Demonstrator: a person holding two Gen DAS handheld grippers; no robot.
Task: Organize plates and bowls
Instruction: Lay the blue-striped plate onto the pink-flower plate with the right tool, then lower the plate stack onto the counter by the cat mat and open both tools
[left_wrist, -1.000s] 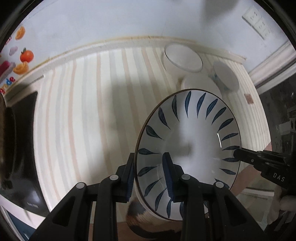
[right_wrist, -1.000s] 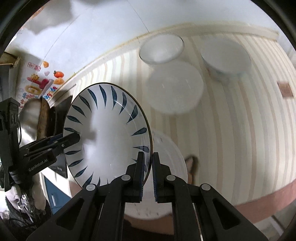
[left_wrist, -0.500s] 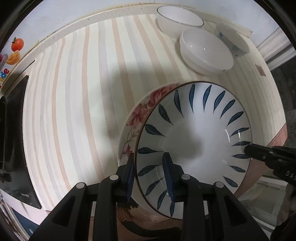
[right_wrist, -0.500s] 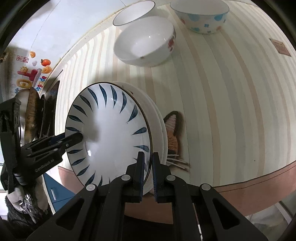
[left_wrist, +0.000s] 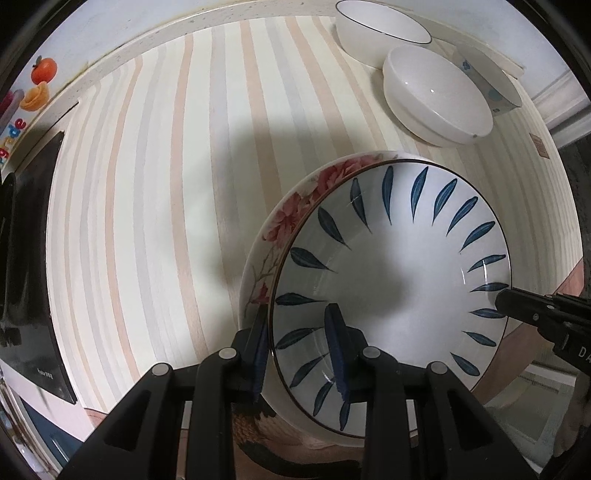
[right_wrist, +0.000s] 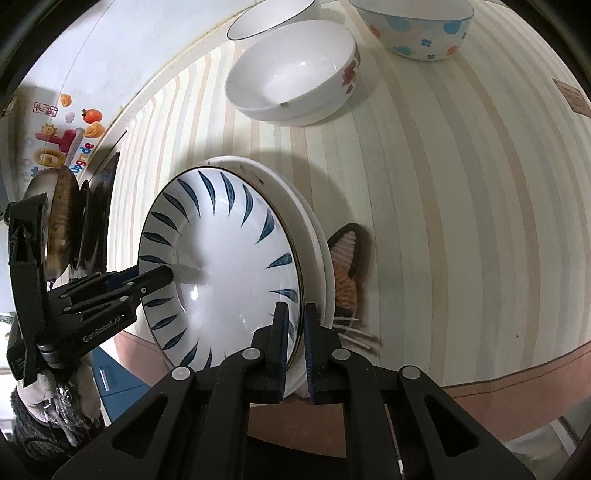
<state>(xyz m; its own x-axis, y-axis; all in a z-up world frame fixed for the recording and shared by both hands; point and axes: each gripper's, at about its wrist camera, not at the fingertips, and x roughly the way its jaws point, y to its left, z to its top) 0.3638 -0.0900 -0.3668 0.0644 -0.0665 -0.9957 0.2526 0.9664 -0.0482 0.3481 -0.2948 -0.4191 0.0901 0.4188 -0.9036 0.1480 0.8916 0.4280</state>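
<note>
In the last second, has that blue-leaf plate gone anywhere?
Yes. The blue-leaf plate, held by both grippers, has come down toward the striped tablecloth and now sits over the flowered plate, which was hidden a second ago.

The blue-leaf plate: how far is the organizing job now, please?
Both grippers, left gripper and right gripper, hold the blue-leaf plate just over the floral plate. Not yet released. Three bowls, including the white bowl, stand unstacked.

leaf plate (left_wrist: 402, 266): glossy glazed ceramic | bowls (right_wrist: 291, 70): same | fingers (left_wrist: 338, 347): matt black plastic
</note>
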